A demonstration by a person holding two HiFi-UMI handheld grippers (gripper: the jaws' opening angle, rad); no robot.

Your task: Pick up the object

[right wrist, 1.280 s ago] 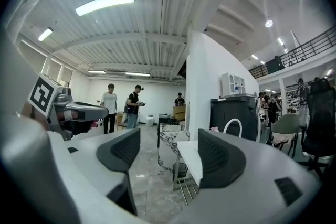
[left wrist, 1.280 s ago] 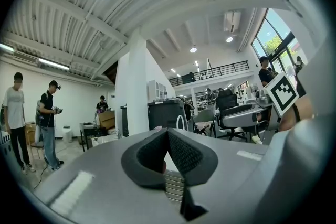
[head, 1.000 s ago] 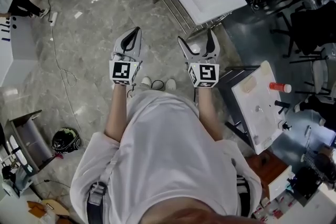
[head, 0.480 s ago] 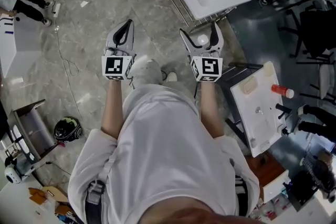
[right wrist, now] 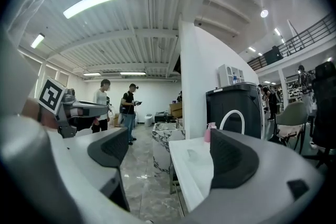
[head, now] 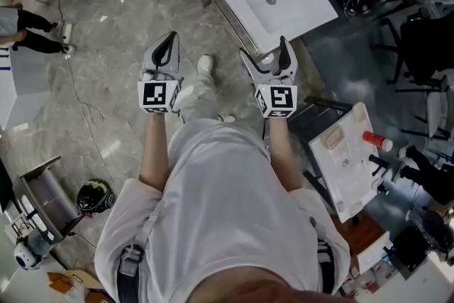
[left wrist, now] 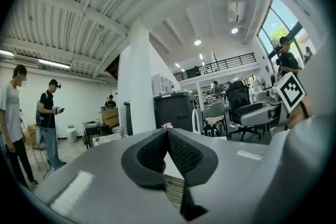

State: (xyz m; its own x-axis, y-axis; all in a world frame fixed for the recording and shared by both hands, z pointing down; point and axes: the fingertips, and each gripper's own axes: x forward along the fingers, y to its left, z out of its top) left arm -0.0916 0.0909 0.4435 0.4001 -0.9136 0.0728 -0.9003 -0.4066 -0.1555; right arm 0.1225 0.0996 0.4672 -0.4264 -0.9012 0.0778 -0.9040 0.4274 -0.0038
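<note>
Ahead of the right gripper (head: 264,50), the white sink basin (head: 284,10) runs off the top edge. Right of that gripper, the red-capped item (head: 377,141) on the tray (head: 342,181) is too small to identify.

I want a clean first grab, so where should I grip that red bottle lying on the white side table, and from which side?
Take the red bottle at mid-body from above, jaws across its width. It lies on its side on the white table, so its rounded flanks look free. The open right gripper is nearer.
</note>
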